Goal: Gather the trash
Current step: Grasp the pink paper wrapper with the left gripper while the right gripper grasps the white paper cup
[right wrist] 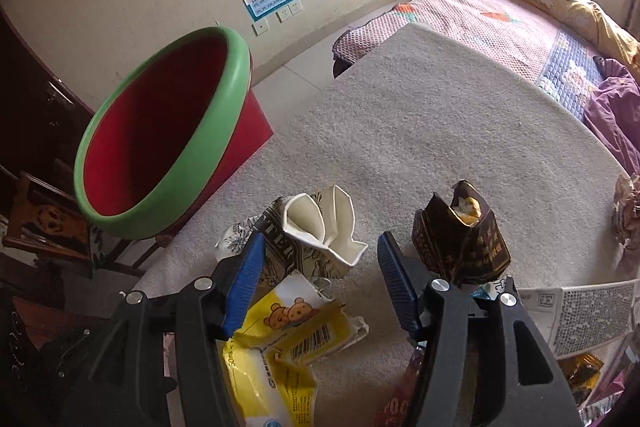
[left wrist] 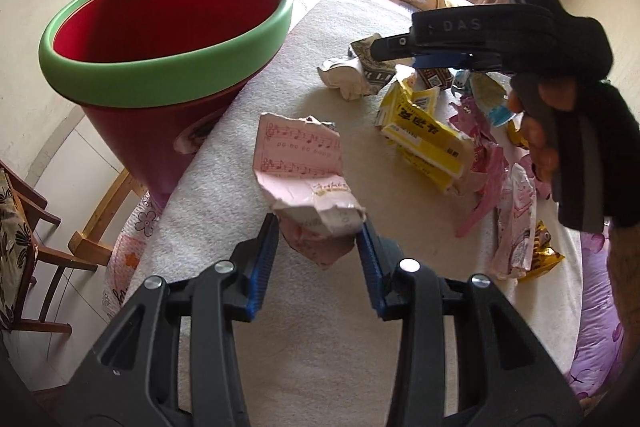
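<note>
Pink sheet [left wrist: 308, 183] pinched at its crumpled end in left gripper [left wrist: 318, 247] above the desk [left wrist: 224, 187], right gripper [right wrist: 320, 267] wide and empty over litter; thin grip risks slipping short of the bin [left wrist: 168, 39].

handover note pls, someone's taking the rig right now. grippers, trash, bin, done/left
Left gripper: shut on the crumpled pink sheet-music paper, held just above the grey mat.
Right gripper: open, empty, hovering over the crushed white paper cup and yellow bear wrapper.
Red bin with green rim: at the mat's left edge; no trash visible inside.
Left: bin the pink paper, then cup, yellow wrapper, brown snack bag, yellow carton and the remaining wrappers.
</note>
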Demonstrator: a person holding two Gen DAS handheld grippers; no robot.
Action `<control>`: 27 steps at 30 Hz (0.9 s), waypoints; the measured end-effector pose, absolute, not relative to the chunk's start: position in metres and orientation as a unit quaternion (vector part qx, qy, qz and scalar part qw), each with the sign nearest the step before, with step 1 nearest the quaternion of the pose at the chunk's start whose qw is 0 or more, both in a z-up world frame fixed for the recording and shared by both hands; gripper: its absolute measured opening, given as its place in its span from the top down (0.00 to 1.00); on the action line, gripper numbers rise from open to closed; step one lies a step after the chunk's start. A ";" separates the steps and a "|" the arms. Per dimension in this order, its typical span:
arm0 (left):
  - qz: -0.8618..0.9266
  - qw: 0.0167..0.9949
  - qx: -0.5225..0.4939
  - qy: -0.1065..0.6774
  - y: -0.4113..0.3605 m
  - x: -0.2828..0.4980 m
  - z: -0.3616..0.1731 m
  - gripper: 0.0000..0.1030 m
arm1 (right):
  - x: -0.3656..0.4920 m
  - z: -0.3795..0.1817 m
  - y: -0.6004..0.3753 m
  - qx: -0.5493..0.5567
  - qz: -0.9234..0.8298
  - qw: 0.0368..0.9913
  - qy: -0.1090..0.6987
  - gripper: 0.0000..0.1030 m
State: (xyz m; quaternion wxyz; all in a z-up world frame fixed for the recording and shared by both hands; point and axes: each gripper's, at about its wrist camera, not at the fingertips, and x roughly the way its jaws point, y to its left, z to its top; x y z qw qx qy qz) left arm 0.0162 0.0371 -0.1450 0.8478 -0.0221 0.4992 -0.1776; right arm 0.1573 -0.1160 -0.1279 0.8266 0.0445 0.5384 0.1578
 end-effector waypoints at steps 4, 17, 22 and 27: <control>-0.172 0.850 -0.027 0.497 0.042 0.016 -0.144 0.56 | 0.162 -0.135 -0.119 0.063 0.173 0.817 0.546 0.52; -0.173 0.847 -0.030 0.501 0.042 0.018 -0.144 0.40 | 0.138 -0.103 -0.122 0.096 0.184 0.852 0.482 0.76; -0.174 0.843 -0.024 0.508 0.040 0.020 -0.149 0.58 | 0.120 -0.088 -0.124 0.098 0.180 0.866 0.455 0.77; -0.170 0.847 -0.020 0.503 0.039 0.022 -0.147 0.62 | 0.093 -0.071 -0.121 0.087 0.170 0.886 0.422 0.77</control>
